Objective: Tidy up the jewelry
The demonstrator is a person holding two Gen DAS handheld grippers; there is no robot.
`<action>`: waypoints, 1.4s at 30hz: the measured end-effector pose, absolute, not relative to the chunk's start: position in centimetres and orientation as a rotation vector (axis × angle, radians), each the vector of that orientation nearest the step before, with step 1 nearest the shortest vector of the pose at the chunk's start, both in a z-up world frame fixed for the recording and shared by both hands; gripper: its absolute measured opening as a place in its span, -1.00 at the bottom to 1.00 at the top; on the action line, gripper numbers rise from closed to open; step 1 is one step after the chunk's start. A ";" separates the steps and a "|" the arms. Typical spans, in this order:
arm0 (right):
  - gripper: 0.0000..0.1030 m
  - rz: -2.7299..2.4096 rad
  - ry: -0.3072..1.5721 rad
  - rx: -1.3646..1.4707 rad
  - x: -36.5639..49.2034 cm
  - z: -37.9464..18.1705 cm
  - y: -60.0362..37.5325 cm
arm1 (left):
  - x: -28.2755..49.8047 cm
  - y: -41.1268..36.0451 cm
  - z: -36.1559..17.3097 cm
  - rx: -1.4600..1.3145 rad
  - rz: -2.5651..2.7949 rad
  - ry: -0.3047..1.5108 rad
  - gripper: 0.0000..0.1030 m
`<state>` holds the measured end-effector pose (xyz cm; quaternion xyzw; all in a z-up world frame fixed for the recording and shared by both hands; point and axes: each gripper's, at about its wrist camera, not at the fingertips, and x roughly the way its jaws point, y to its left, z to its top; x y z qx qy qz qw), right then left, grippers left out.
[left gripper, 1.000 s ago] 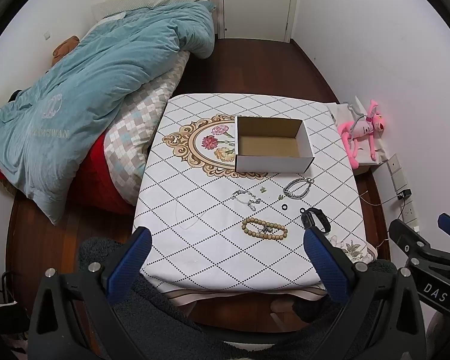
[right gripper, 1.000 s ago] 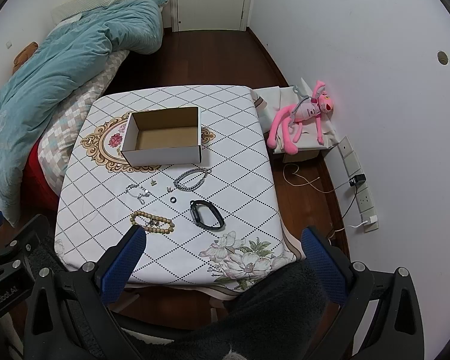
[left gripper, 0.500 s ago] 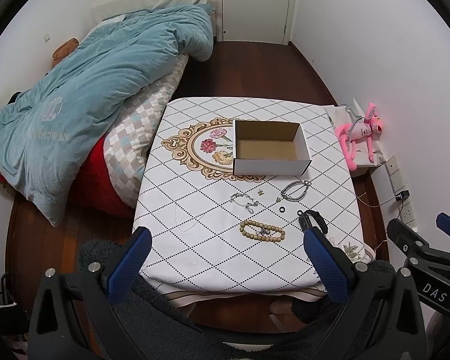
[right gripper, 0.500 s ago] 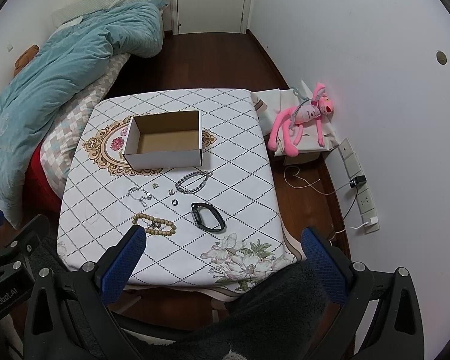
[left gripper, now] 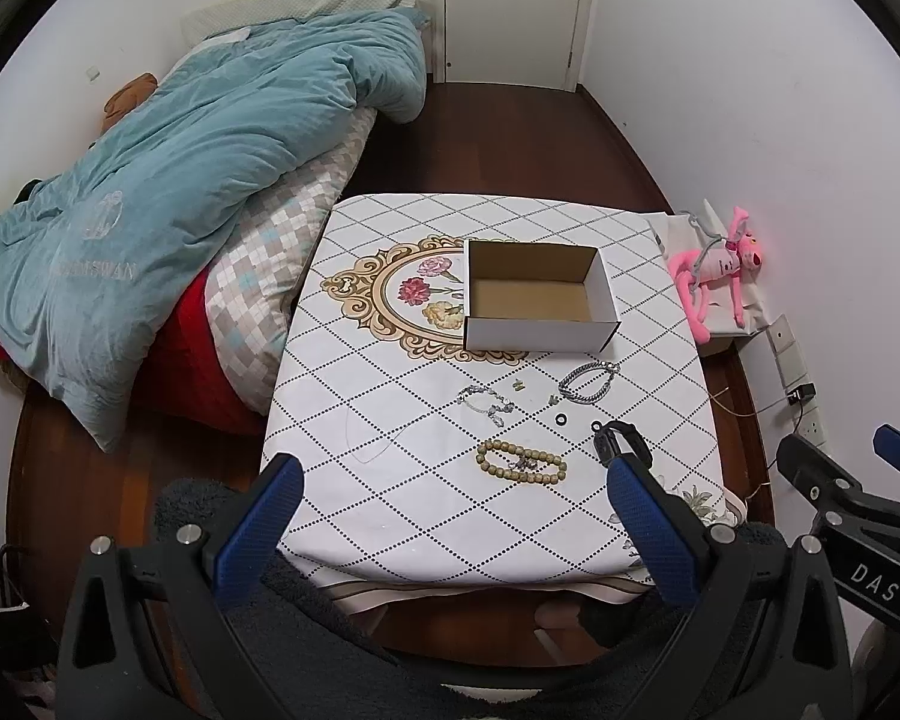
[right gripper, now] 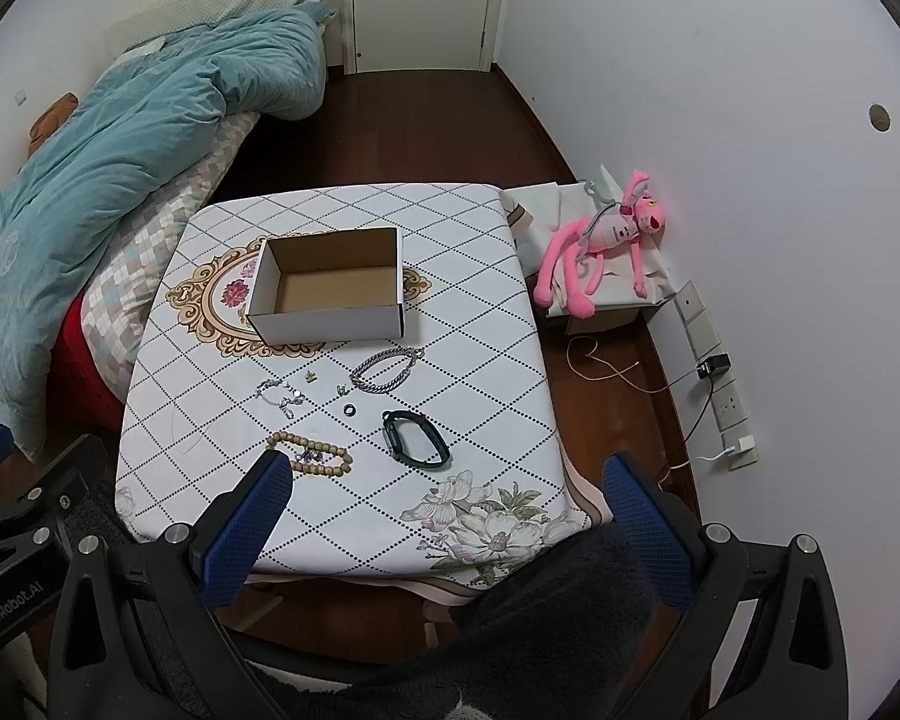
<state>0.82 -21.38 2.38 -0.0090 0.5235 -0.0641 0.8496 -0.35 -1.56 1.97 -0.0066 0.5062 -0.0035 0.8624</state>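
Worktop (left gripper: pixel 390 516): we see a white diamond-pattern cloth covering it.
Far side: an open cardboard box (left gripper: pixel 537 300), empty.
Near side: we count a silver chain bracelet (left gripper: pixel 588 381), charm bracelet (left gripper: pixel 486 402), wooden bead bracelet (left gripper: pixel 521 461), black band (right gripper: pixel 415 438), small black ring (left gripper: pixel 561 419).

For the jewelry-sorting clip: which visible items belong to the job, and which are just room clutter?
Job:
cardboard box, empty
silver chain bracelet
wooden bead bracelet
black band
small silver chain
black ring

Lying about:
pink plush toy
blue duvet
charger cables
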 end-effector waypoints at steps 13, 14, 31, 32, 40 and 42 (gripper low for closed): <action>1.00 -0.137 1.089 -0.022 0.8 2.8 -21.5 | -0.8 -0.8 1.9 -0.023 -0.010 1.057 1.00; 1.00 -0.137 1.087 -0.022 0.7 2.9 -21.5 | -0.8 -0.8 1.9 -0.022 -0.010 1.057 1.00; 1.00 -0.135 1.083 -0.020 0.4 2.8 -21.4 | -0.9 -0.5 2.0 -0.023 -0.010 1.054 1.00; 1.00 -0.136 1.084 -0.021 0.5 2.8 -21.4 | -1.0 -0.5 2.0 -0.024 -0.011 1.054 1.00; 1.00 -0.136 1.081 -0.019 0.5 2.9 -21.4 | -1.0 -0.4 2.1 -0.025 -0.011 1.052 1.00; 1.00 -0.142 1.077 -0.014 0.5 2.9 -21.4 | -1.0 -0.4 2.0 -0.025 -0.013 1.051 1.00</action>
